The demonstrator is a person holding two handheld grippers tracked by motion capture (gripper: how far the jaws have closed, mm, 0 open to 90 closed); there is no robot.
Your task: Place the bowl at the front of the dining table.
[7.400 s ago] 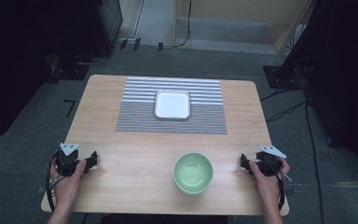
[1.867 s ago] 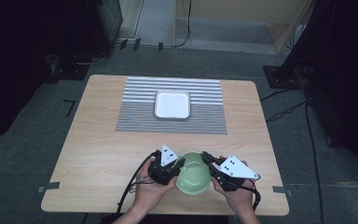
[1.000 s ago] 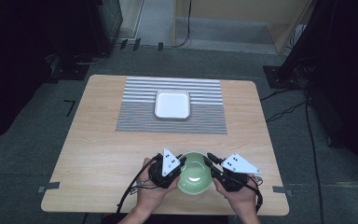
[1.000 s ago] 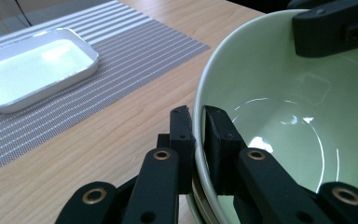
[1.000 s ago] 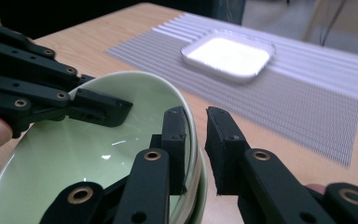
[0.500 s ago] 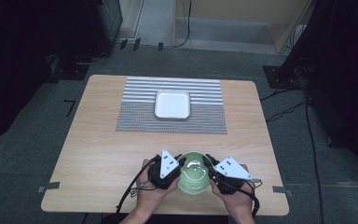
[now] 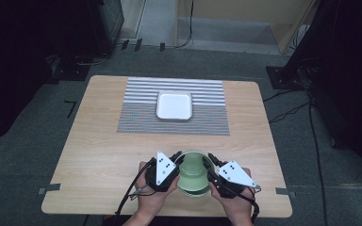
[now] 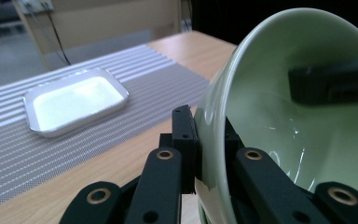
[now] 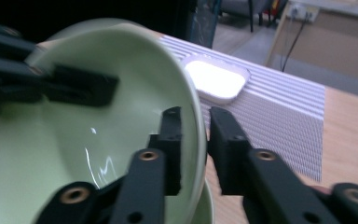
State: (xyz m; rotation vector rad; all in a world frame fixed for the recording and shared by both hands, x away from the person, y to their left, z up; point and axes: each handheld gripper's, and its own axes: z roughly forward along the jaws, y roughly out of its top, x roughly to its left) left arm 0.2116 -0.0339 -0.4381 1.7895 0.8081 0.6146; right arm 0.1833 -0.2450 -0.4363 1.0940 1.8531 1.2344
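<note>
Tilting green bowl further since earlier, both tools gripping rim.

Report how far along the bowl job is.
Done: both grippers clamp opposite sides of the green bowl's rim, left gripper and right gripper. In hand: the bowl is tipped up, its opening facing away from the person. Left: probably setting it down, perhaps at the white tray.

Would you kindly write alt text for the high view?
Two hand-held grippers, left gripper and right gripper, clamp opposite rims of a tilted green bowl near the wooden table's front edge; a white tray sits on a striped mat behind.
</note>
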